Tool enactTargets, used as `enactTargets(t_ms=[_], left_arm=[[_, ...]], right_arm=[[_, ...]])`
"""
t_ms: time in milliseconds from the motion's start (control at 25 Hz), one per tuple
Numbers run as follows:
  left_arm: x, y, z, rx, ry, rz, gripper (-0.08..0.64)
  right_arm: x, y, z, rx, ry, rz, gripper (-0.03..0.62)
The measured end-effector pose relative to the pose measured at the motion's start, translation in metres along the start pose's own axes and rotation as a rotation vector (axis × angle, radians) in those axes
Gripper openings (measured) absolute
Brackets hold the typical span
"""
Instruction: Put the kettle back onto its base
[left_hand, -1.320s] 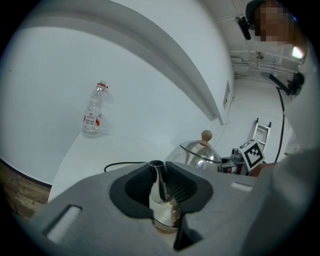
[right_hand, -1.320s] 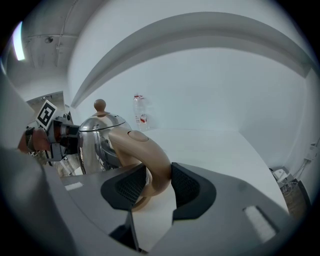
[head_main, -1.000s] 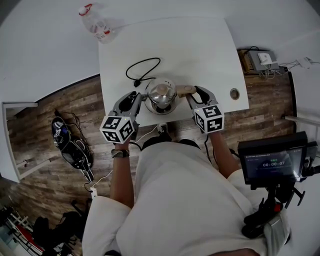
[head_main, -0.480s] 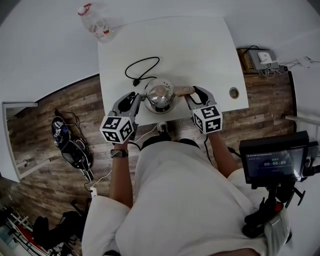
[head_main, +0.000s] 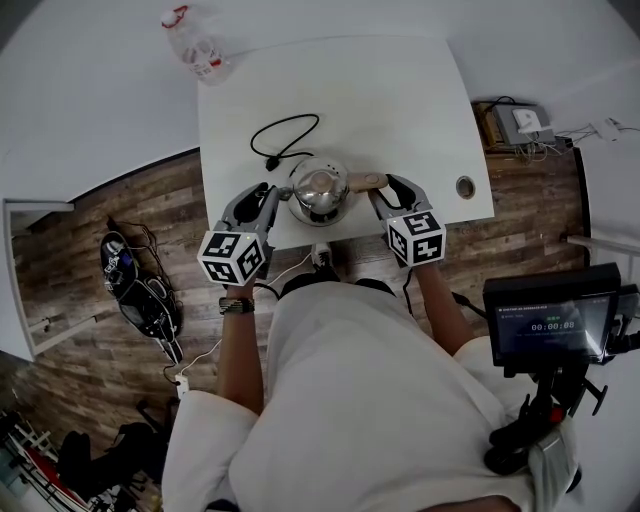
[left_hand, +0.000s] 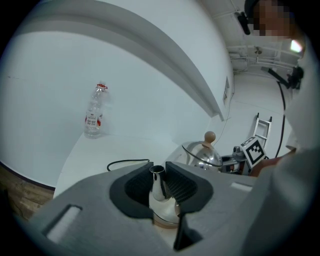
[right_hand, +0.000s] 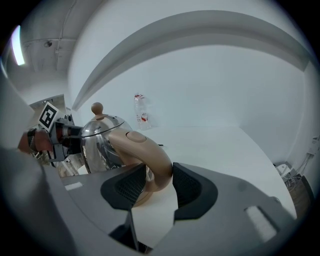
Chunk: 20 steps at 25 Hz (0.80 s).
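Head view: round polished-steel kettle (head_main: 320, 190) sits at the near edge of the white table (head_main: 400, 100), flanked by both tools. Left gripper (head_main: 272, 195) is at its spout side, right gripper (head_main: 385, 187) at its handle side, a two-point hold, likely to keep the body level. A black power cord (head_main: 285, 135) loops on the table behind the kettle; clear plastic bottle (head_main: 193, 45) is well apart at the far corner. Left gripper view: pads clenched on the narrow steel spout (left_hand: 157, 180), steadying rather than carrying. A tan rim (left_hand: 162, 220) shows beneath, probably the base; seated or just above, cannot tell. Right gripper view: pads clamped on the tan curved handle (right_hand: 150, 160), taking the weight.
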<state>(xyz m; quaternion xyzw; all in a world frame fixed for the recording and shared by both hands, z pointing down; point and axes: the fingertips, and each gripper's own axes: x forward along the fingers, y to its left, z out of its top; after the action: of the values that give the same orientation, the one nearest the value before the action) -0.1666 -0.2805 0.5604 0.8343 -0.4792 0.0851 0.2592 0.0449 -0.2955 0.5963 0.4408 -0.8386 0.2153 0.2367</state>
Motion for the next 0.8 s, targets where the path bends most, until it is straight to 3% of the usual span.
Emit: enactTargets(t_ms=[280, 480, 800], left_arm=[[-0.004, 0.003, -0.001, 0.069, 0.038, 0.021, 0.092], [-0.010, 0.012, 0.012, 0.129, 0.032, 0.042, 0.094], [-0.040, -0.008, 0.072, 0.226, -0.079, 0.066, 0.094]], right_arm=[[-0.019, -0.011, -0.003, -0.056, 0.027, 0.003, 0.159], [-0.035, -0.023, 0.023, -0.065, -0.058, -0.045, 0.156], [-0.072, -0.012, 0.082, -0.066, -0.220, -0.049, 0.149]])
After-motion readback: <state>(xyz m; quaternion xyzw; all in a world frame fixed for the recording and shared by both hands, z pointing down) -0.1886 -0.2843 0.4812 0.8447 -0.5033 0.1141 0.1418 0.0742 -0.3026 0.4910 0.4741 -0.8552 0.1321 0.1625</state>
